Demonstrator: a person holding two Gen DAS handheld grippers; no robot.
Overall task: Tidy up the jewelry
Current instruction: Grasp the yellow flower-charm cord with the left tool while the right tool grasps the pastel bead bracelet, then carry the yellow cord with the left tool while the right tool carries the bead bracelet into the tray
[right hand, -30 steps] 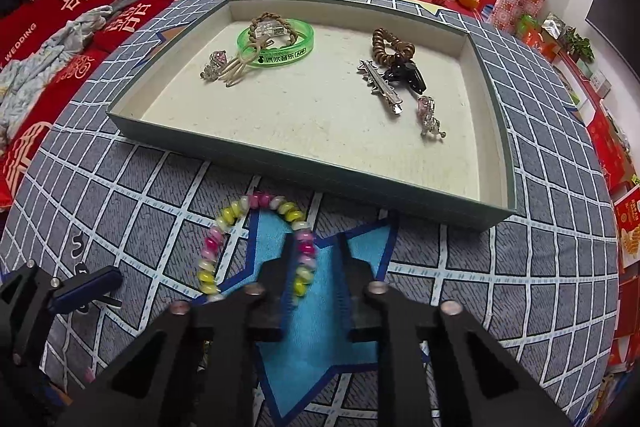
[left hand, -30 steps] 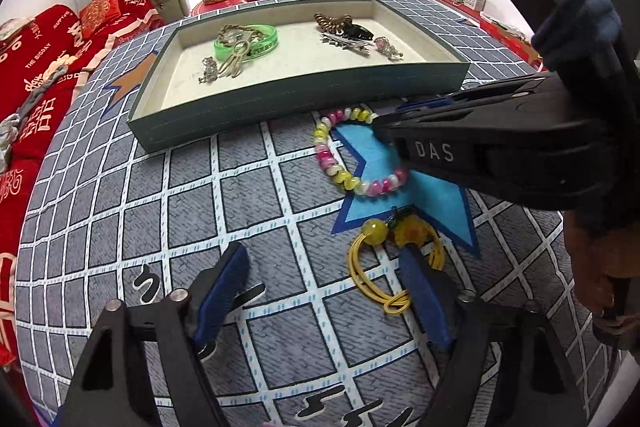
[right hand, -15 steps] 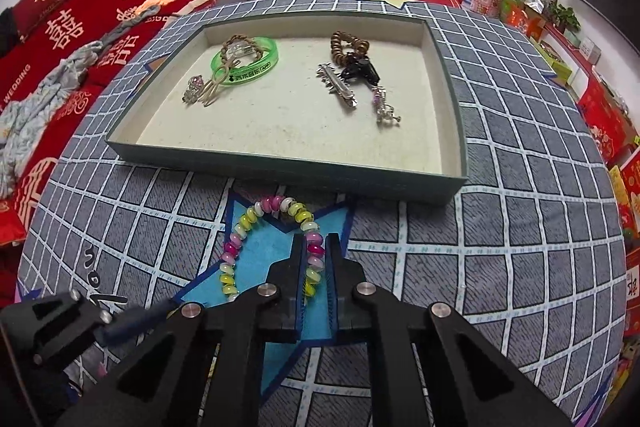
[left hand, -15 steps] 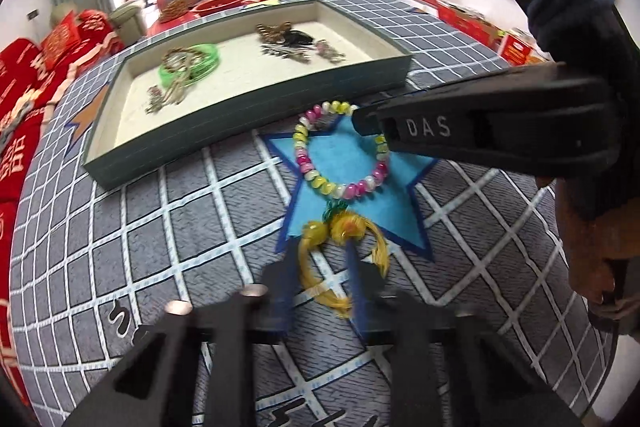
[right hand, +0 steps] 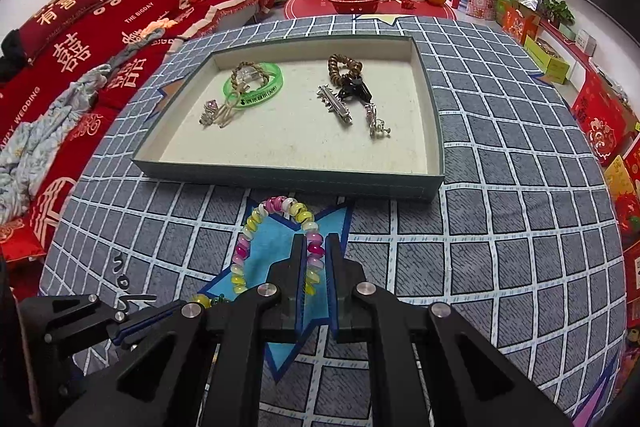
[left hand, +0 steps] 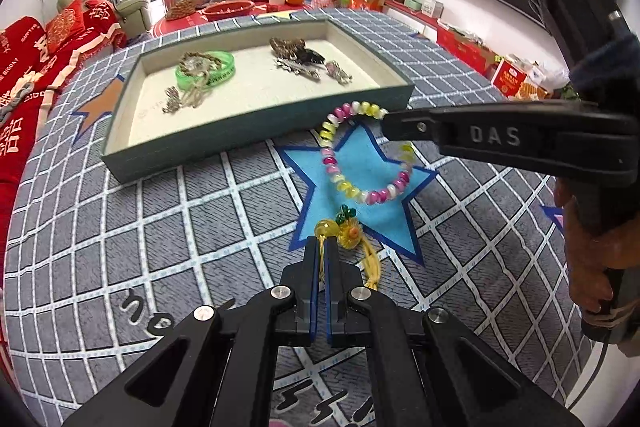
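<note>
In the right wrist view my right gripper (right hand: pixel 316 239) is shut on a pink, yellow and white beaded bracelet (right hand: pixel 246 231), which droops over a blue star patch on the checked cloth. The left wrist view shows that same gripper (left hand: pixel 385 123) reaching in from the right with the bracelet (left hand: pixel 344 185) hanging from its tip. My left gripper (left hand: pixel 321 242) is shut on the yellow cord of a charm with yellow beads (left hand: pixel 347 233), which lies on the cloth. A shallow teal tray (right hand: pixel 288 181) just beyond holds a green bangle (right hand: pixel 256 85), a brown bead bracelet (right hand: pixel 344 65) and silver clips (right hand: pixel 335 105).
A person's hand (left hand: pixel 588 259) grips the right tool's handle at the right edge. My left gripper (right hand: pixel 126 333) shows at the lower left of the right wrist view. A red sofa (right hand: pixel 80 39) lies to the left, and stacked boxes (right hand: pixel 600 115) to the right.
My left gripper's jaws went from wide open to shut on the yellow cord. My right gripper, holding the beaded bracelet throughout, rose a little and drew one side of it up.
</note>
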